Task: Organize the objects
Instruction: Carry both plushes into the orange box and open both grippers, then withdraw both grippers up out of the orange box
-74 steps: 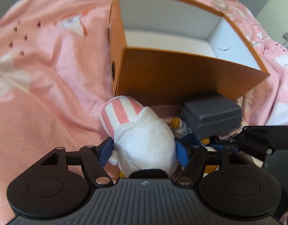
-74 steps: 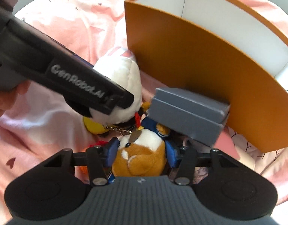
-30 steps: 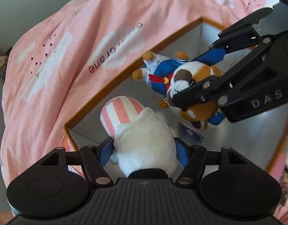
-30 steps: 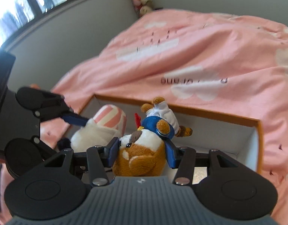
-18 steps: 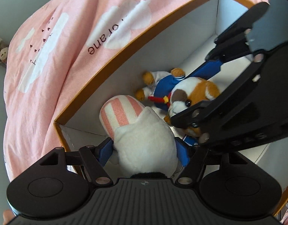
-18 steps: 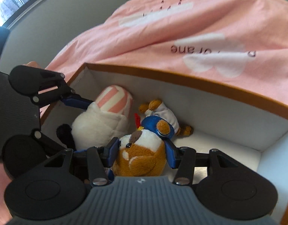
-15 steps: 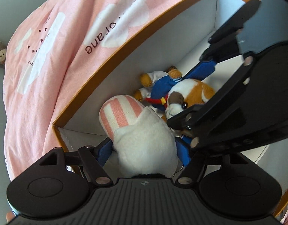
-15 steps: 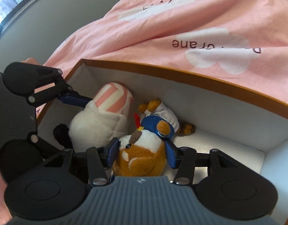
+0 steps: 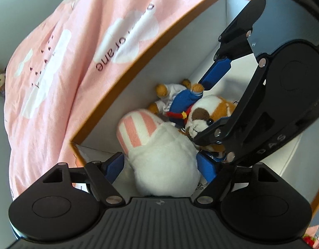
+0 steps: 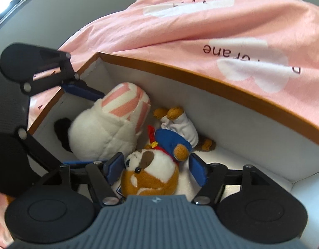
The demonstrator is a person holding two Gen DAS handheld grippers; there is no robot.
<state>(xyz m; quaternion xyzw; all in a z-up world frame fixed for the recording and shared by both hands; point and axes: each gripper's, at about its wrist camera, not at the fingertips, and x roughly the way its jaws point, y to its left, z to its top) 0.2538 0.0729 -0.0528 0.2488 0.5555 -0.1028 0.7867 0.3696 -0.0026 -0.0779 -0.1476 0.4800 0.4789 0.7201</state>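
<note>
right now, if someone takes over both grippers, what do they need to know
Left gripper: fingers have just been opening, white plush with pink-striped ear between them, released.
Right gripper: fingers have just been opening, brown-and-white plush in blue outfit between them, let go.
Both plush toys lie inside the orange box on the pink bedcover.
Done: both toys boxed.
Left: lift both grippers clear.
</note>
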